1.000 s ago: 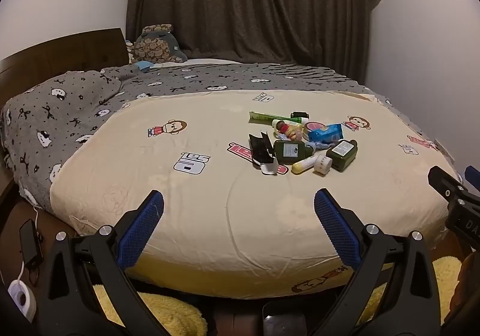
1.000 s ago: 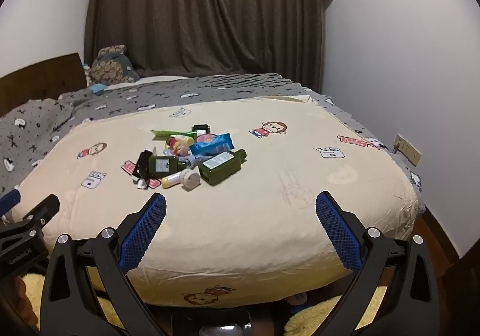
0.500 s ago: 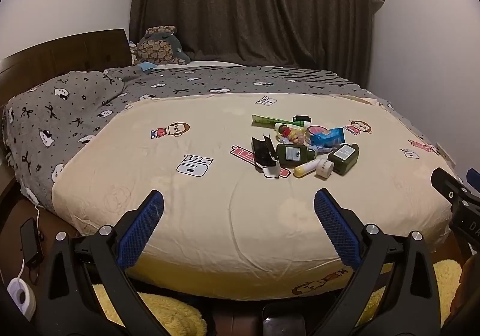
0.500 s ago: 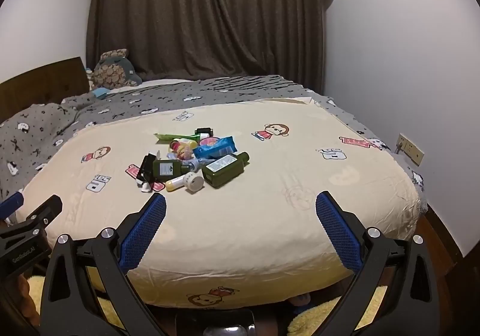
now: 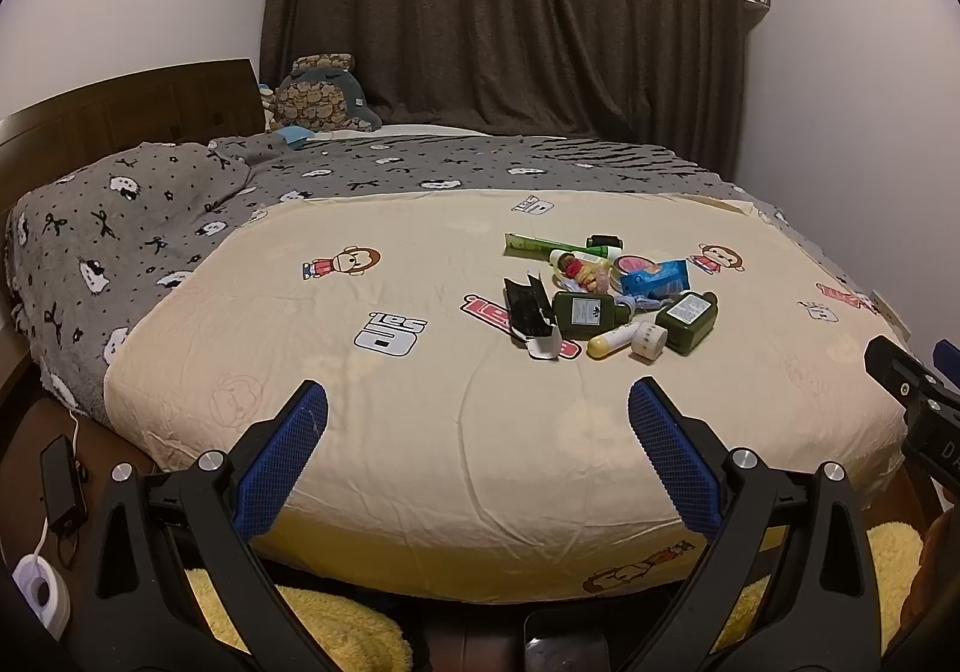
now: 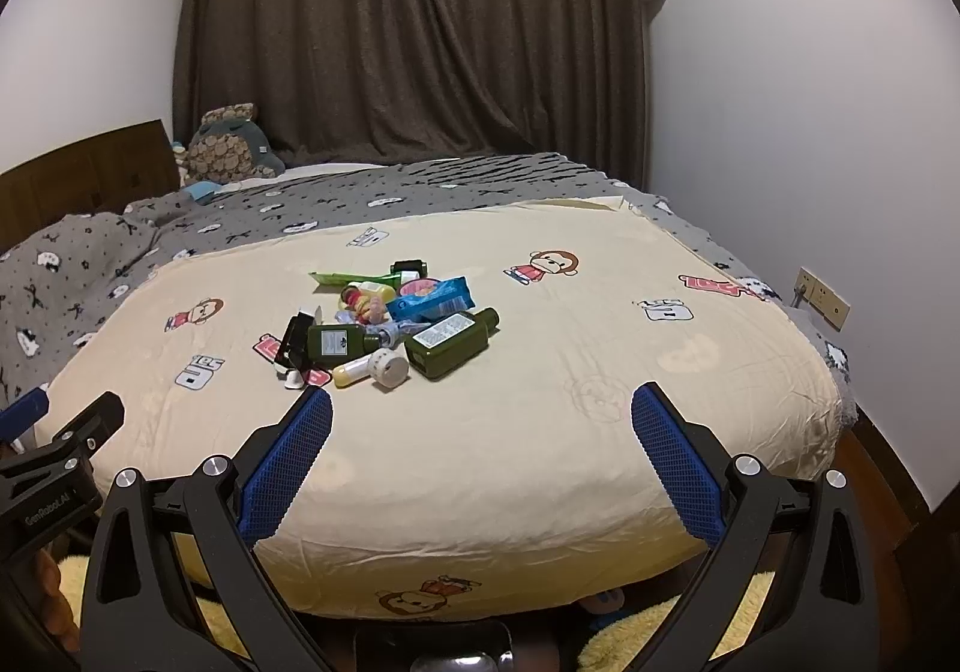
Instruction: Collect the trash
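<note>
A pile of trash lies on the cream bed sheet; it also shows in the right wrist view. It holds two dark green bottles, a blue packet, a green tube, a yellow tube with a white cap and a black wrapper. My left gripper is open and empty, well short of the pile, above the bed's near edge. My right gripper is open and empty, also short of the pile.
A grey patterned blanket covers the bed's far and left side, with a plush toy at the headboard. Dark curtains hang behind. A yellow rug lies on the floor. A wall socket is on the right.
Both grippers have tilted or risen slightly, so the bed and pile sit a little lower in each view. Both grippers stay open and empty.
</note>
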### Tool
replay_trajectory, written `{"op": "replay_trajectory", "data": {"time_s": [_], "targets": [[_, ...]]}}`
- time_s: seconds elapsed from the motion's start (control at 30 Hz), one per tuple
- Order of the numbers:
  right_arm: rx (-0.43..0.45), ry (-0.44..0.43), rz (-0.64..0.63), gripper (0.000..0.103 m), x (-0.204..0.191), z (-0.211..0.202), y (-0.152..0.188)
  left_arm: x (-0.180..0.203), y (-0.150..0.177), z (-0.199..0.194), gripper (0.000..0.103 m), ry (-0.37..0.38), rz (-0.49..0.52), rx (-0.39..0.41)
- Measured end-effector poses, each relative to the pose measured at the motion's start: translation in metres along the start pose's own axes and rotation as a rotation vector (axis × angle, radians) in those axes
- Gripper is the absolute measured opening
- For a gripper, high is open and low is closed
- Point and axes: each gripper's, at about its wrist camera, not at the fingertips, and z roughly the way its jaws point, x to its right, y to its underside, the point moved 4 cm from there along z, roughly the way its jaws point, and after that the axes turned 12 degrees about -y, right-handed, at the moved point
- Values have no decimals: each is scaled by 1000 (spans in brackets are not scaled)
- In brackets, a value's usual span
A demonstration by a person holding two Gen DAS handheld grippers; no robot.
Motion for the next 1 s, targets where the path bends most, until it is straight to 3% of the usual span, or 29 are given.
{"op": "replay_trajectory", "data": {"time_s": [1.0], "targets": [[-5,-49,-8,100,-3,10,5,1,6,9,95,-35,14,10]]}}
